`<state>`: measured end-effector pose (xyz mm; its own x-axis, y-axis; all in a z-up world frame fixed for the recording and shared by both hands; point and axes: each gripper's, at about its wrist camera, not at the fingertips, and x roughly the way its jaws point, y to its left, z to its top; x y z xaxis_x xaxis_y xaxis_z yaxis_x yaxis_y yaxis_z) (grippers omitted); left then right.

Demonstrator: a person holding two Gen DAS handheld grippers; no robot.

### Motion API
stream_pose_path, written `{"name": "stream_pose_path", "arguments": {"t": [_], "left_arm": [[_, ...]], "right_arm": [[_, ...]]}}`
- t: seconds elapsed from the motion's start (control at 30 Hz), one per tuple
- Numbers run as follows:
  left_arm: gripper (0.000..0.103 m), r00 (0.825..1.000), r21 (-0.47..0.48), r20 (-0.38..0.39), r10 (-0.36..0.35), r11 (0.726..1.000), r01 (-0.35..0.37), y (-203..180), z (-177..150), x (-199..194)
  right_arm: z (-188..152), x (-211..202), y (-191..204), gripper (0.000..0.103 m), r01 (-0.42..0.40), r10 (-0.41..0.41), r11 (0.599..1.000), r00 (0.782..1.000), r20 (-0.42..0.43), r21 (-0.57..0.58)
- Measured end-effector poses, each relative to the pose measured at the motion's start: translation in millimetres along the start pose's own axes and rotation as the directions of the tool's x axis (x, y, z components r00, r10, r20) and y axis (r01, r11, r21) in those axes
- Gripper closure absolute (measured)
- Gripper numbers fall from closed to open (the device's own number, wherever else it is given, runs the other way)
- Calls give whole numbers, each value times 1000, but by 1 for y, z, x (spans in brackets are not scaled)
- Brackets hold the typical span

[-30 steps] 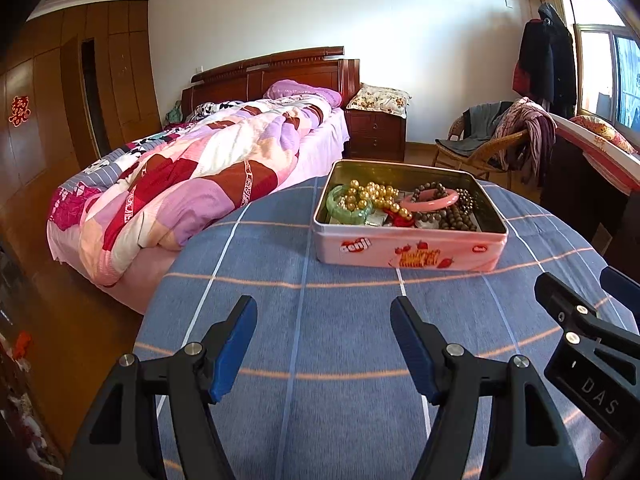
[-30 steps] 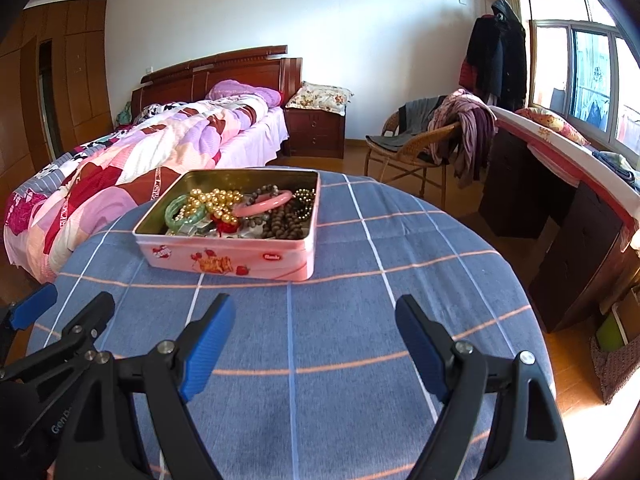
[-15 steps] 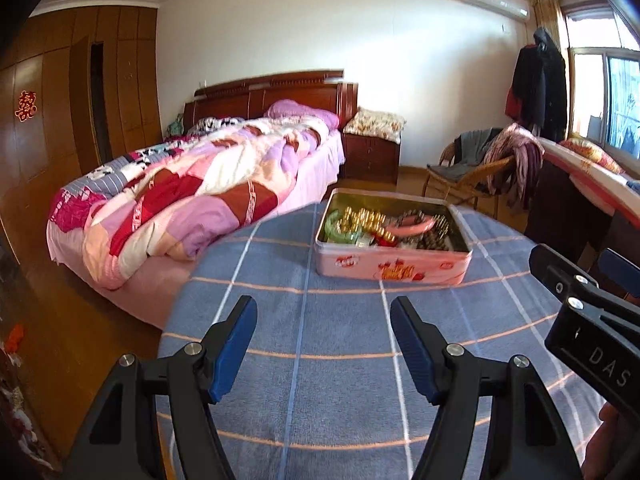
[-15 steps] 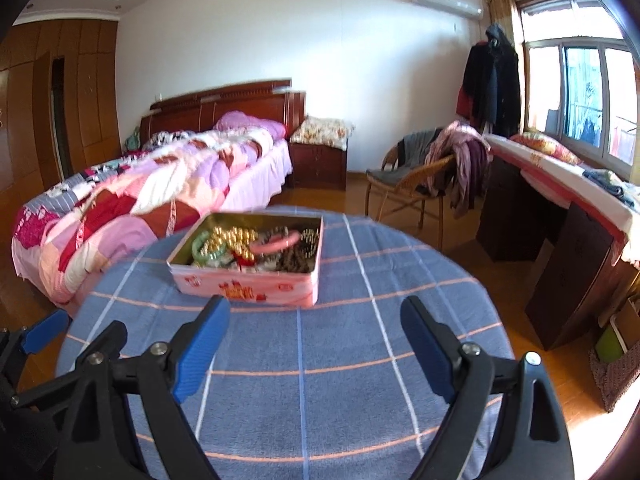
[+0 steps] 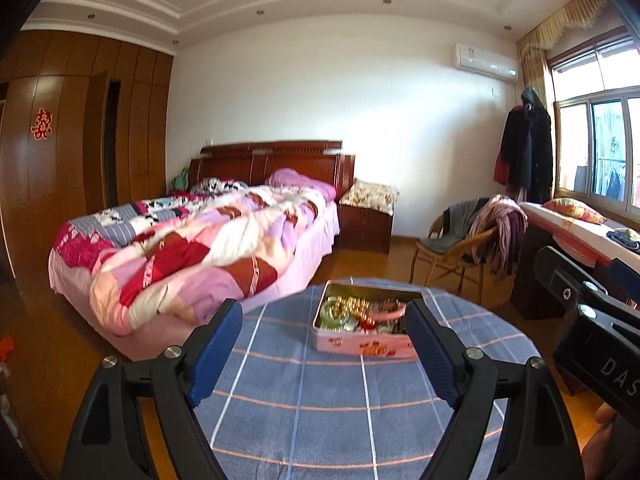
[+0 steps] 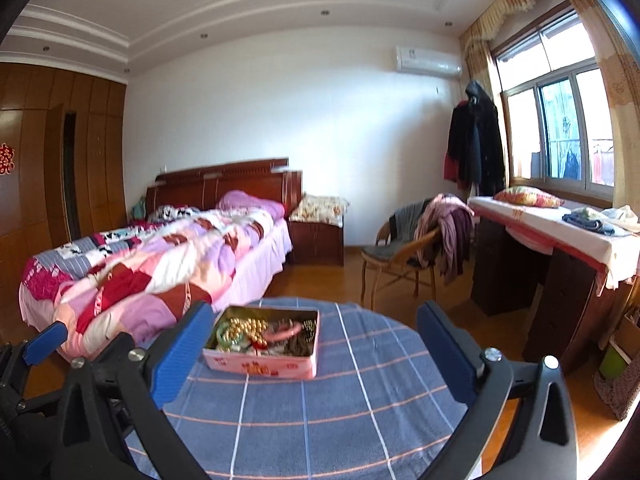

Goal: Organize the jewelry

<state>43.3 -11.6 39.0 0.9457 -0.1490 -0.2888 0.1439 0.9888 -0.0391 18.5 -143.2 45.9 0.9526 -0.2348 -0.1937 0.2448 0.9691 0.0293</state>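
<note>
Left wrist: jewelry [image 5: 362, 314] heaped in tin [image 5: 360, 346], lower centre of bench [image 5: 320, 408]; both grippers [image 5: 324, 344] [image 6: 316, 354] apart, empty, raised.

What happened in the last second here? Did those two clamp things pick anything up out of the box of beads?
No. Both have pulled up and back from the table, so the pink tin looks smaller and more of the room shows. The left gripper and right gripper took hold of nothing. Their jaws stayed wide open and empty, and the tin with its beads and bangles stayed in place.
</note>
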Motion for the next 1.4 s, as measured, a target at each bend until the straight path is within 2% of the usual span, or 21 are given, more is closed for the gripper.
{"name": "stream_pose_path", "arguments": {"t": [0.3, 0.53, 1.4], "left_arm": [[15, 999, -3, 48, -5, 1000, 5, 2, 5, -9], [11, 998, 0, 62, -9, 1000, 9, 1, 3, -12], [11, 997, 11, 77, -7, 1000, 6, -2, 4, -17]], "right_arm": [[6, -10, 3, 0, -8, 8, 1000, 999, 48, 4], [3, -13, 1, 0, -15, 15, 1000, 999, 46, 13], [3, -16, 0, 0, -12, 12, 1000, 999, 45, 14]]}}
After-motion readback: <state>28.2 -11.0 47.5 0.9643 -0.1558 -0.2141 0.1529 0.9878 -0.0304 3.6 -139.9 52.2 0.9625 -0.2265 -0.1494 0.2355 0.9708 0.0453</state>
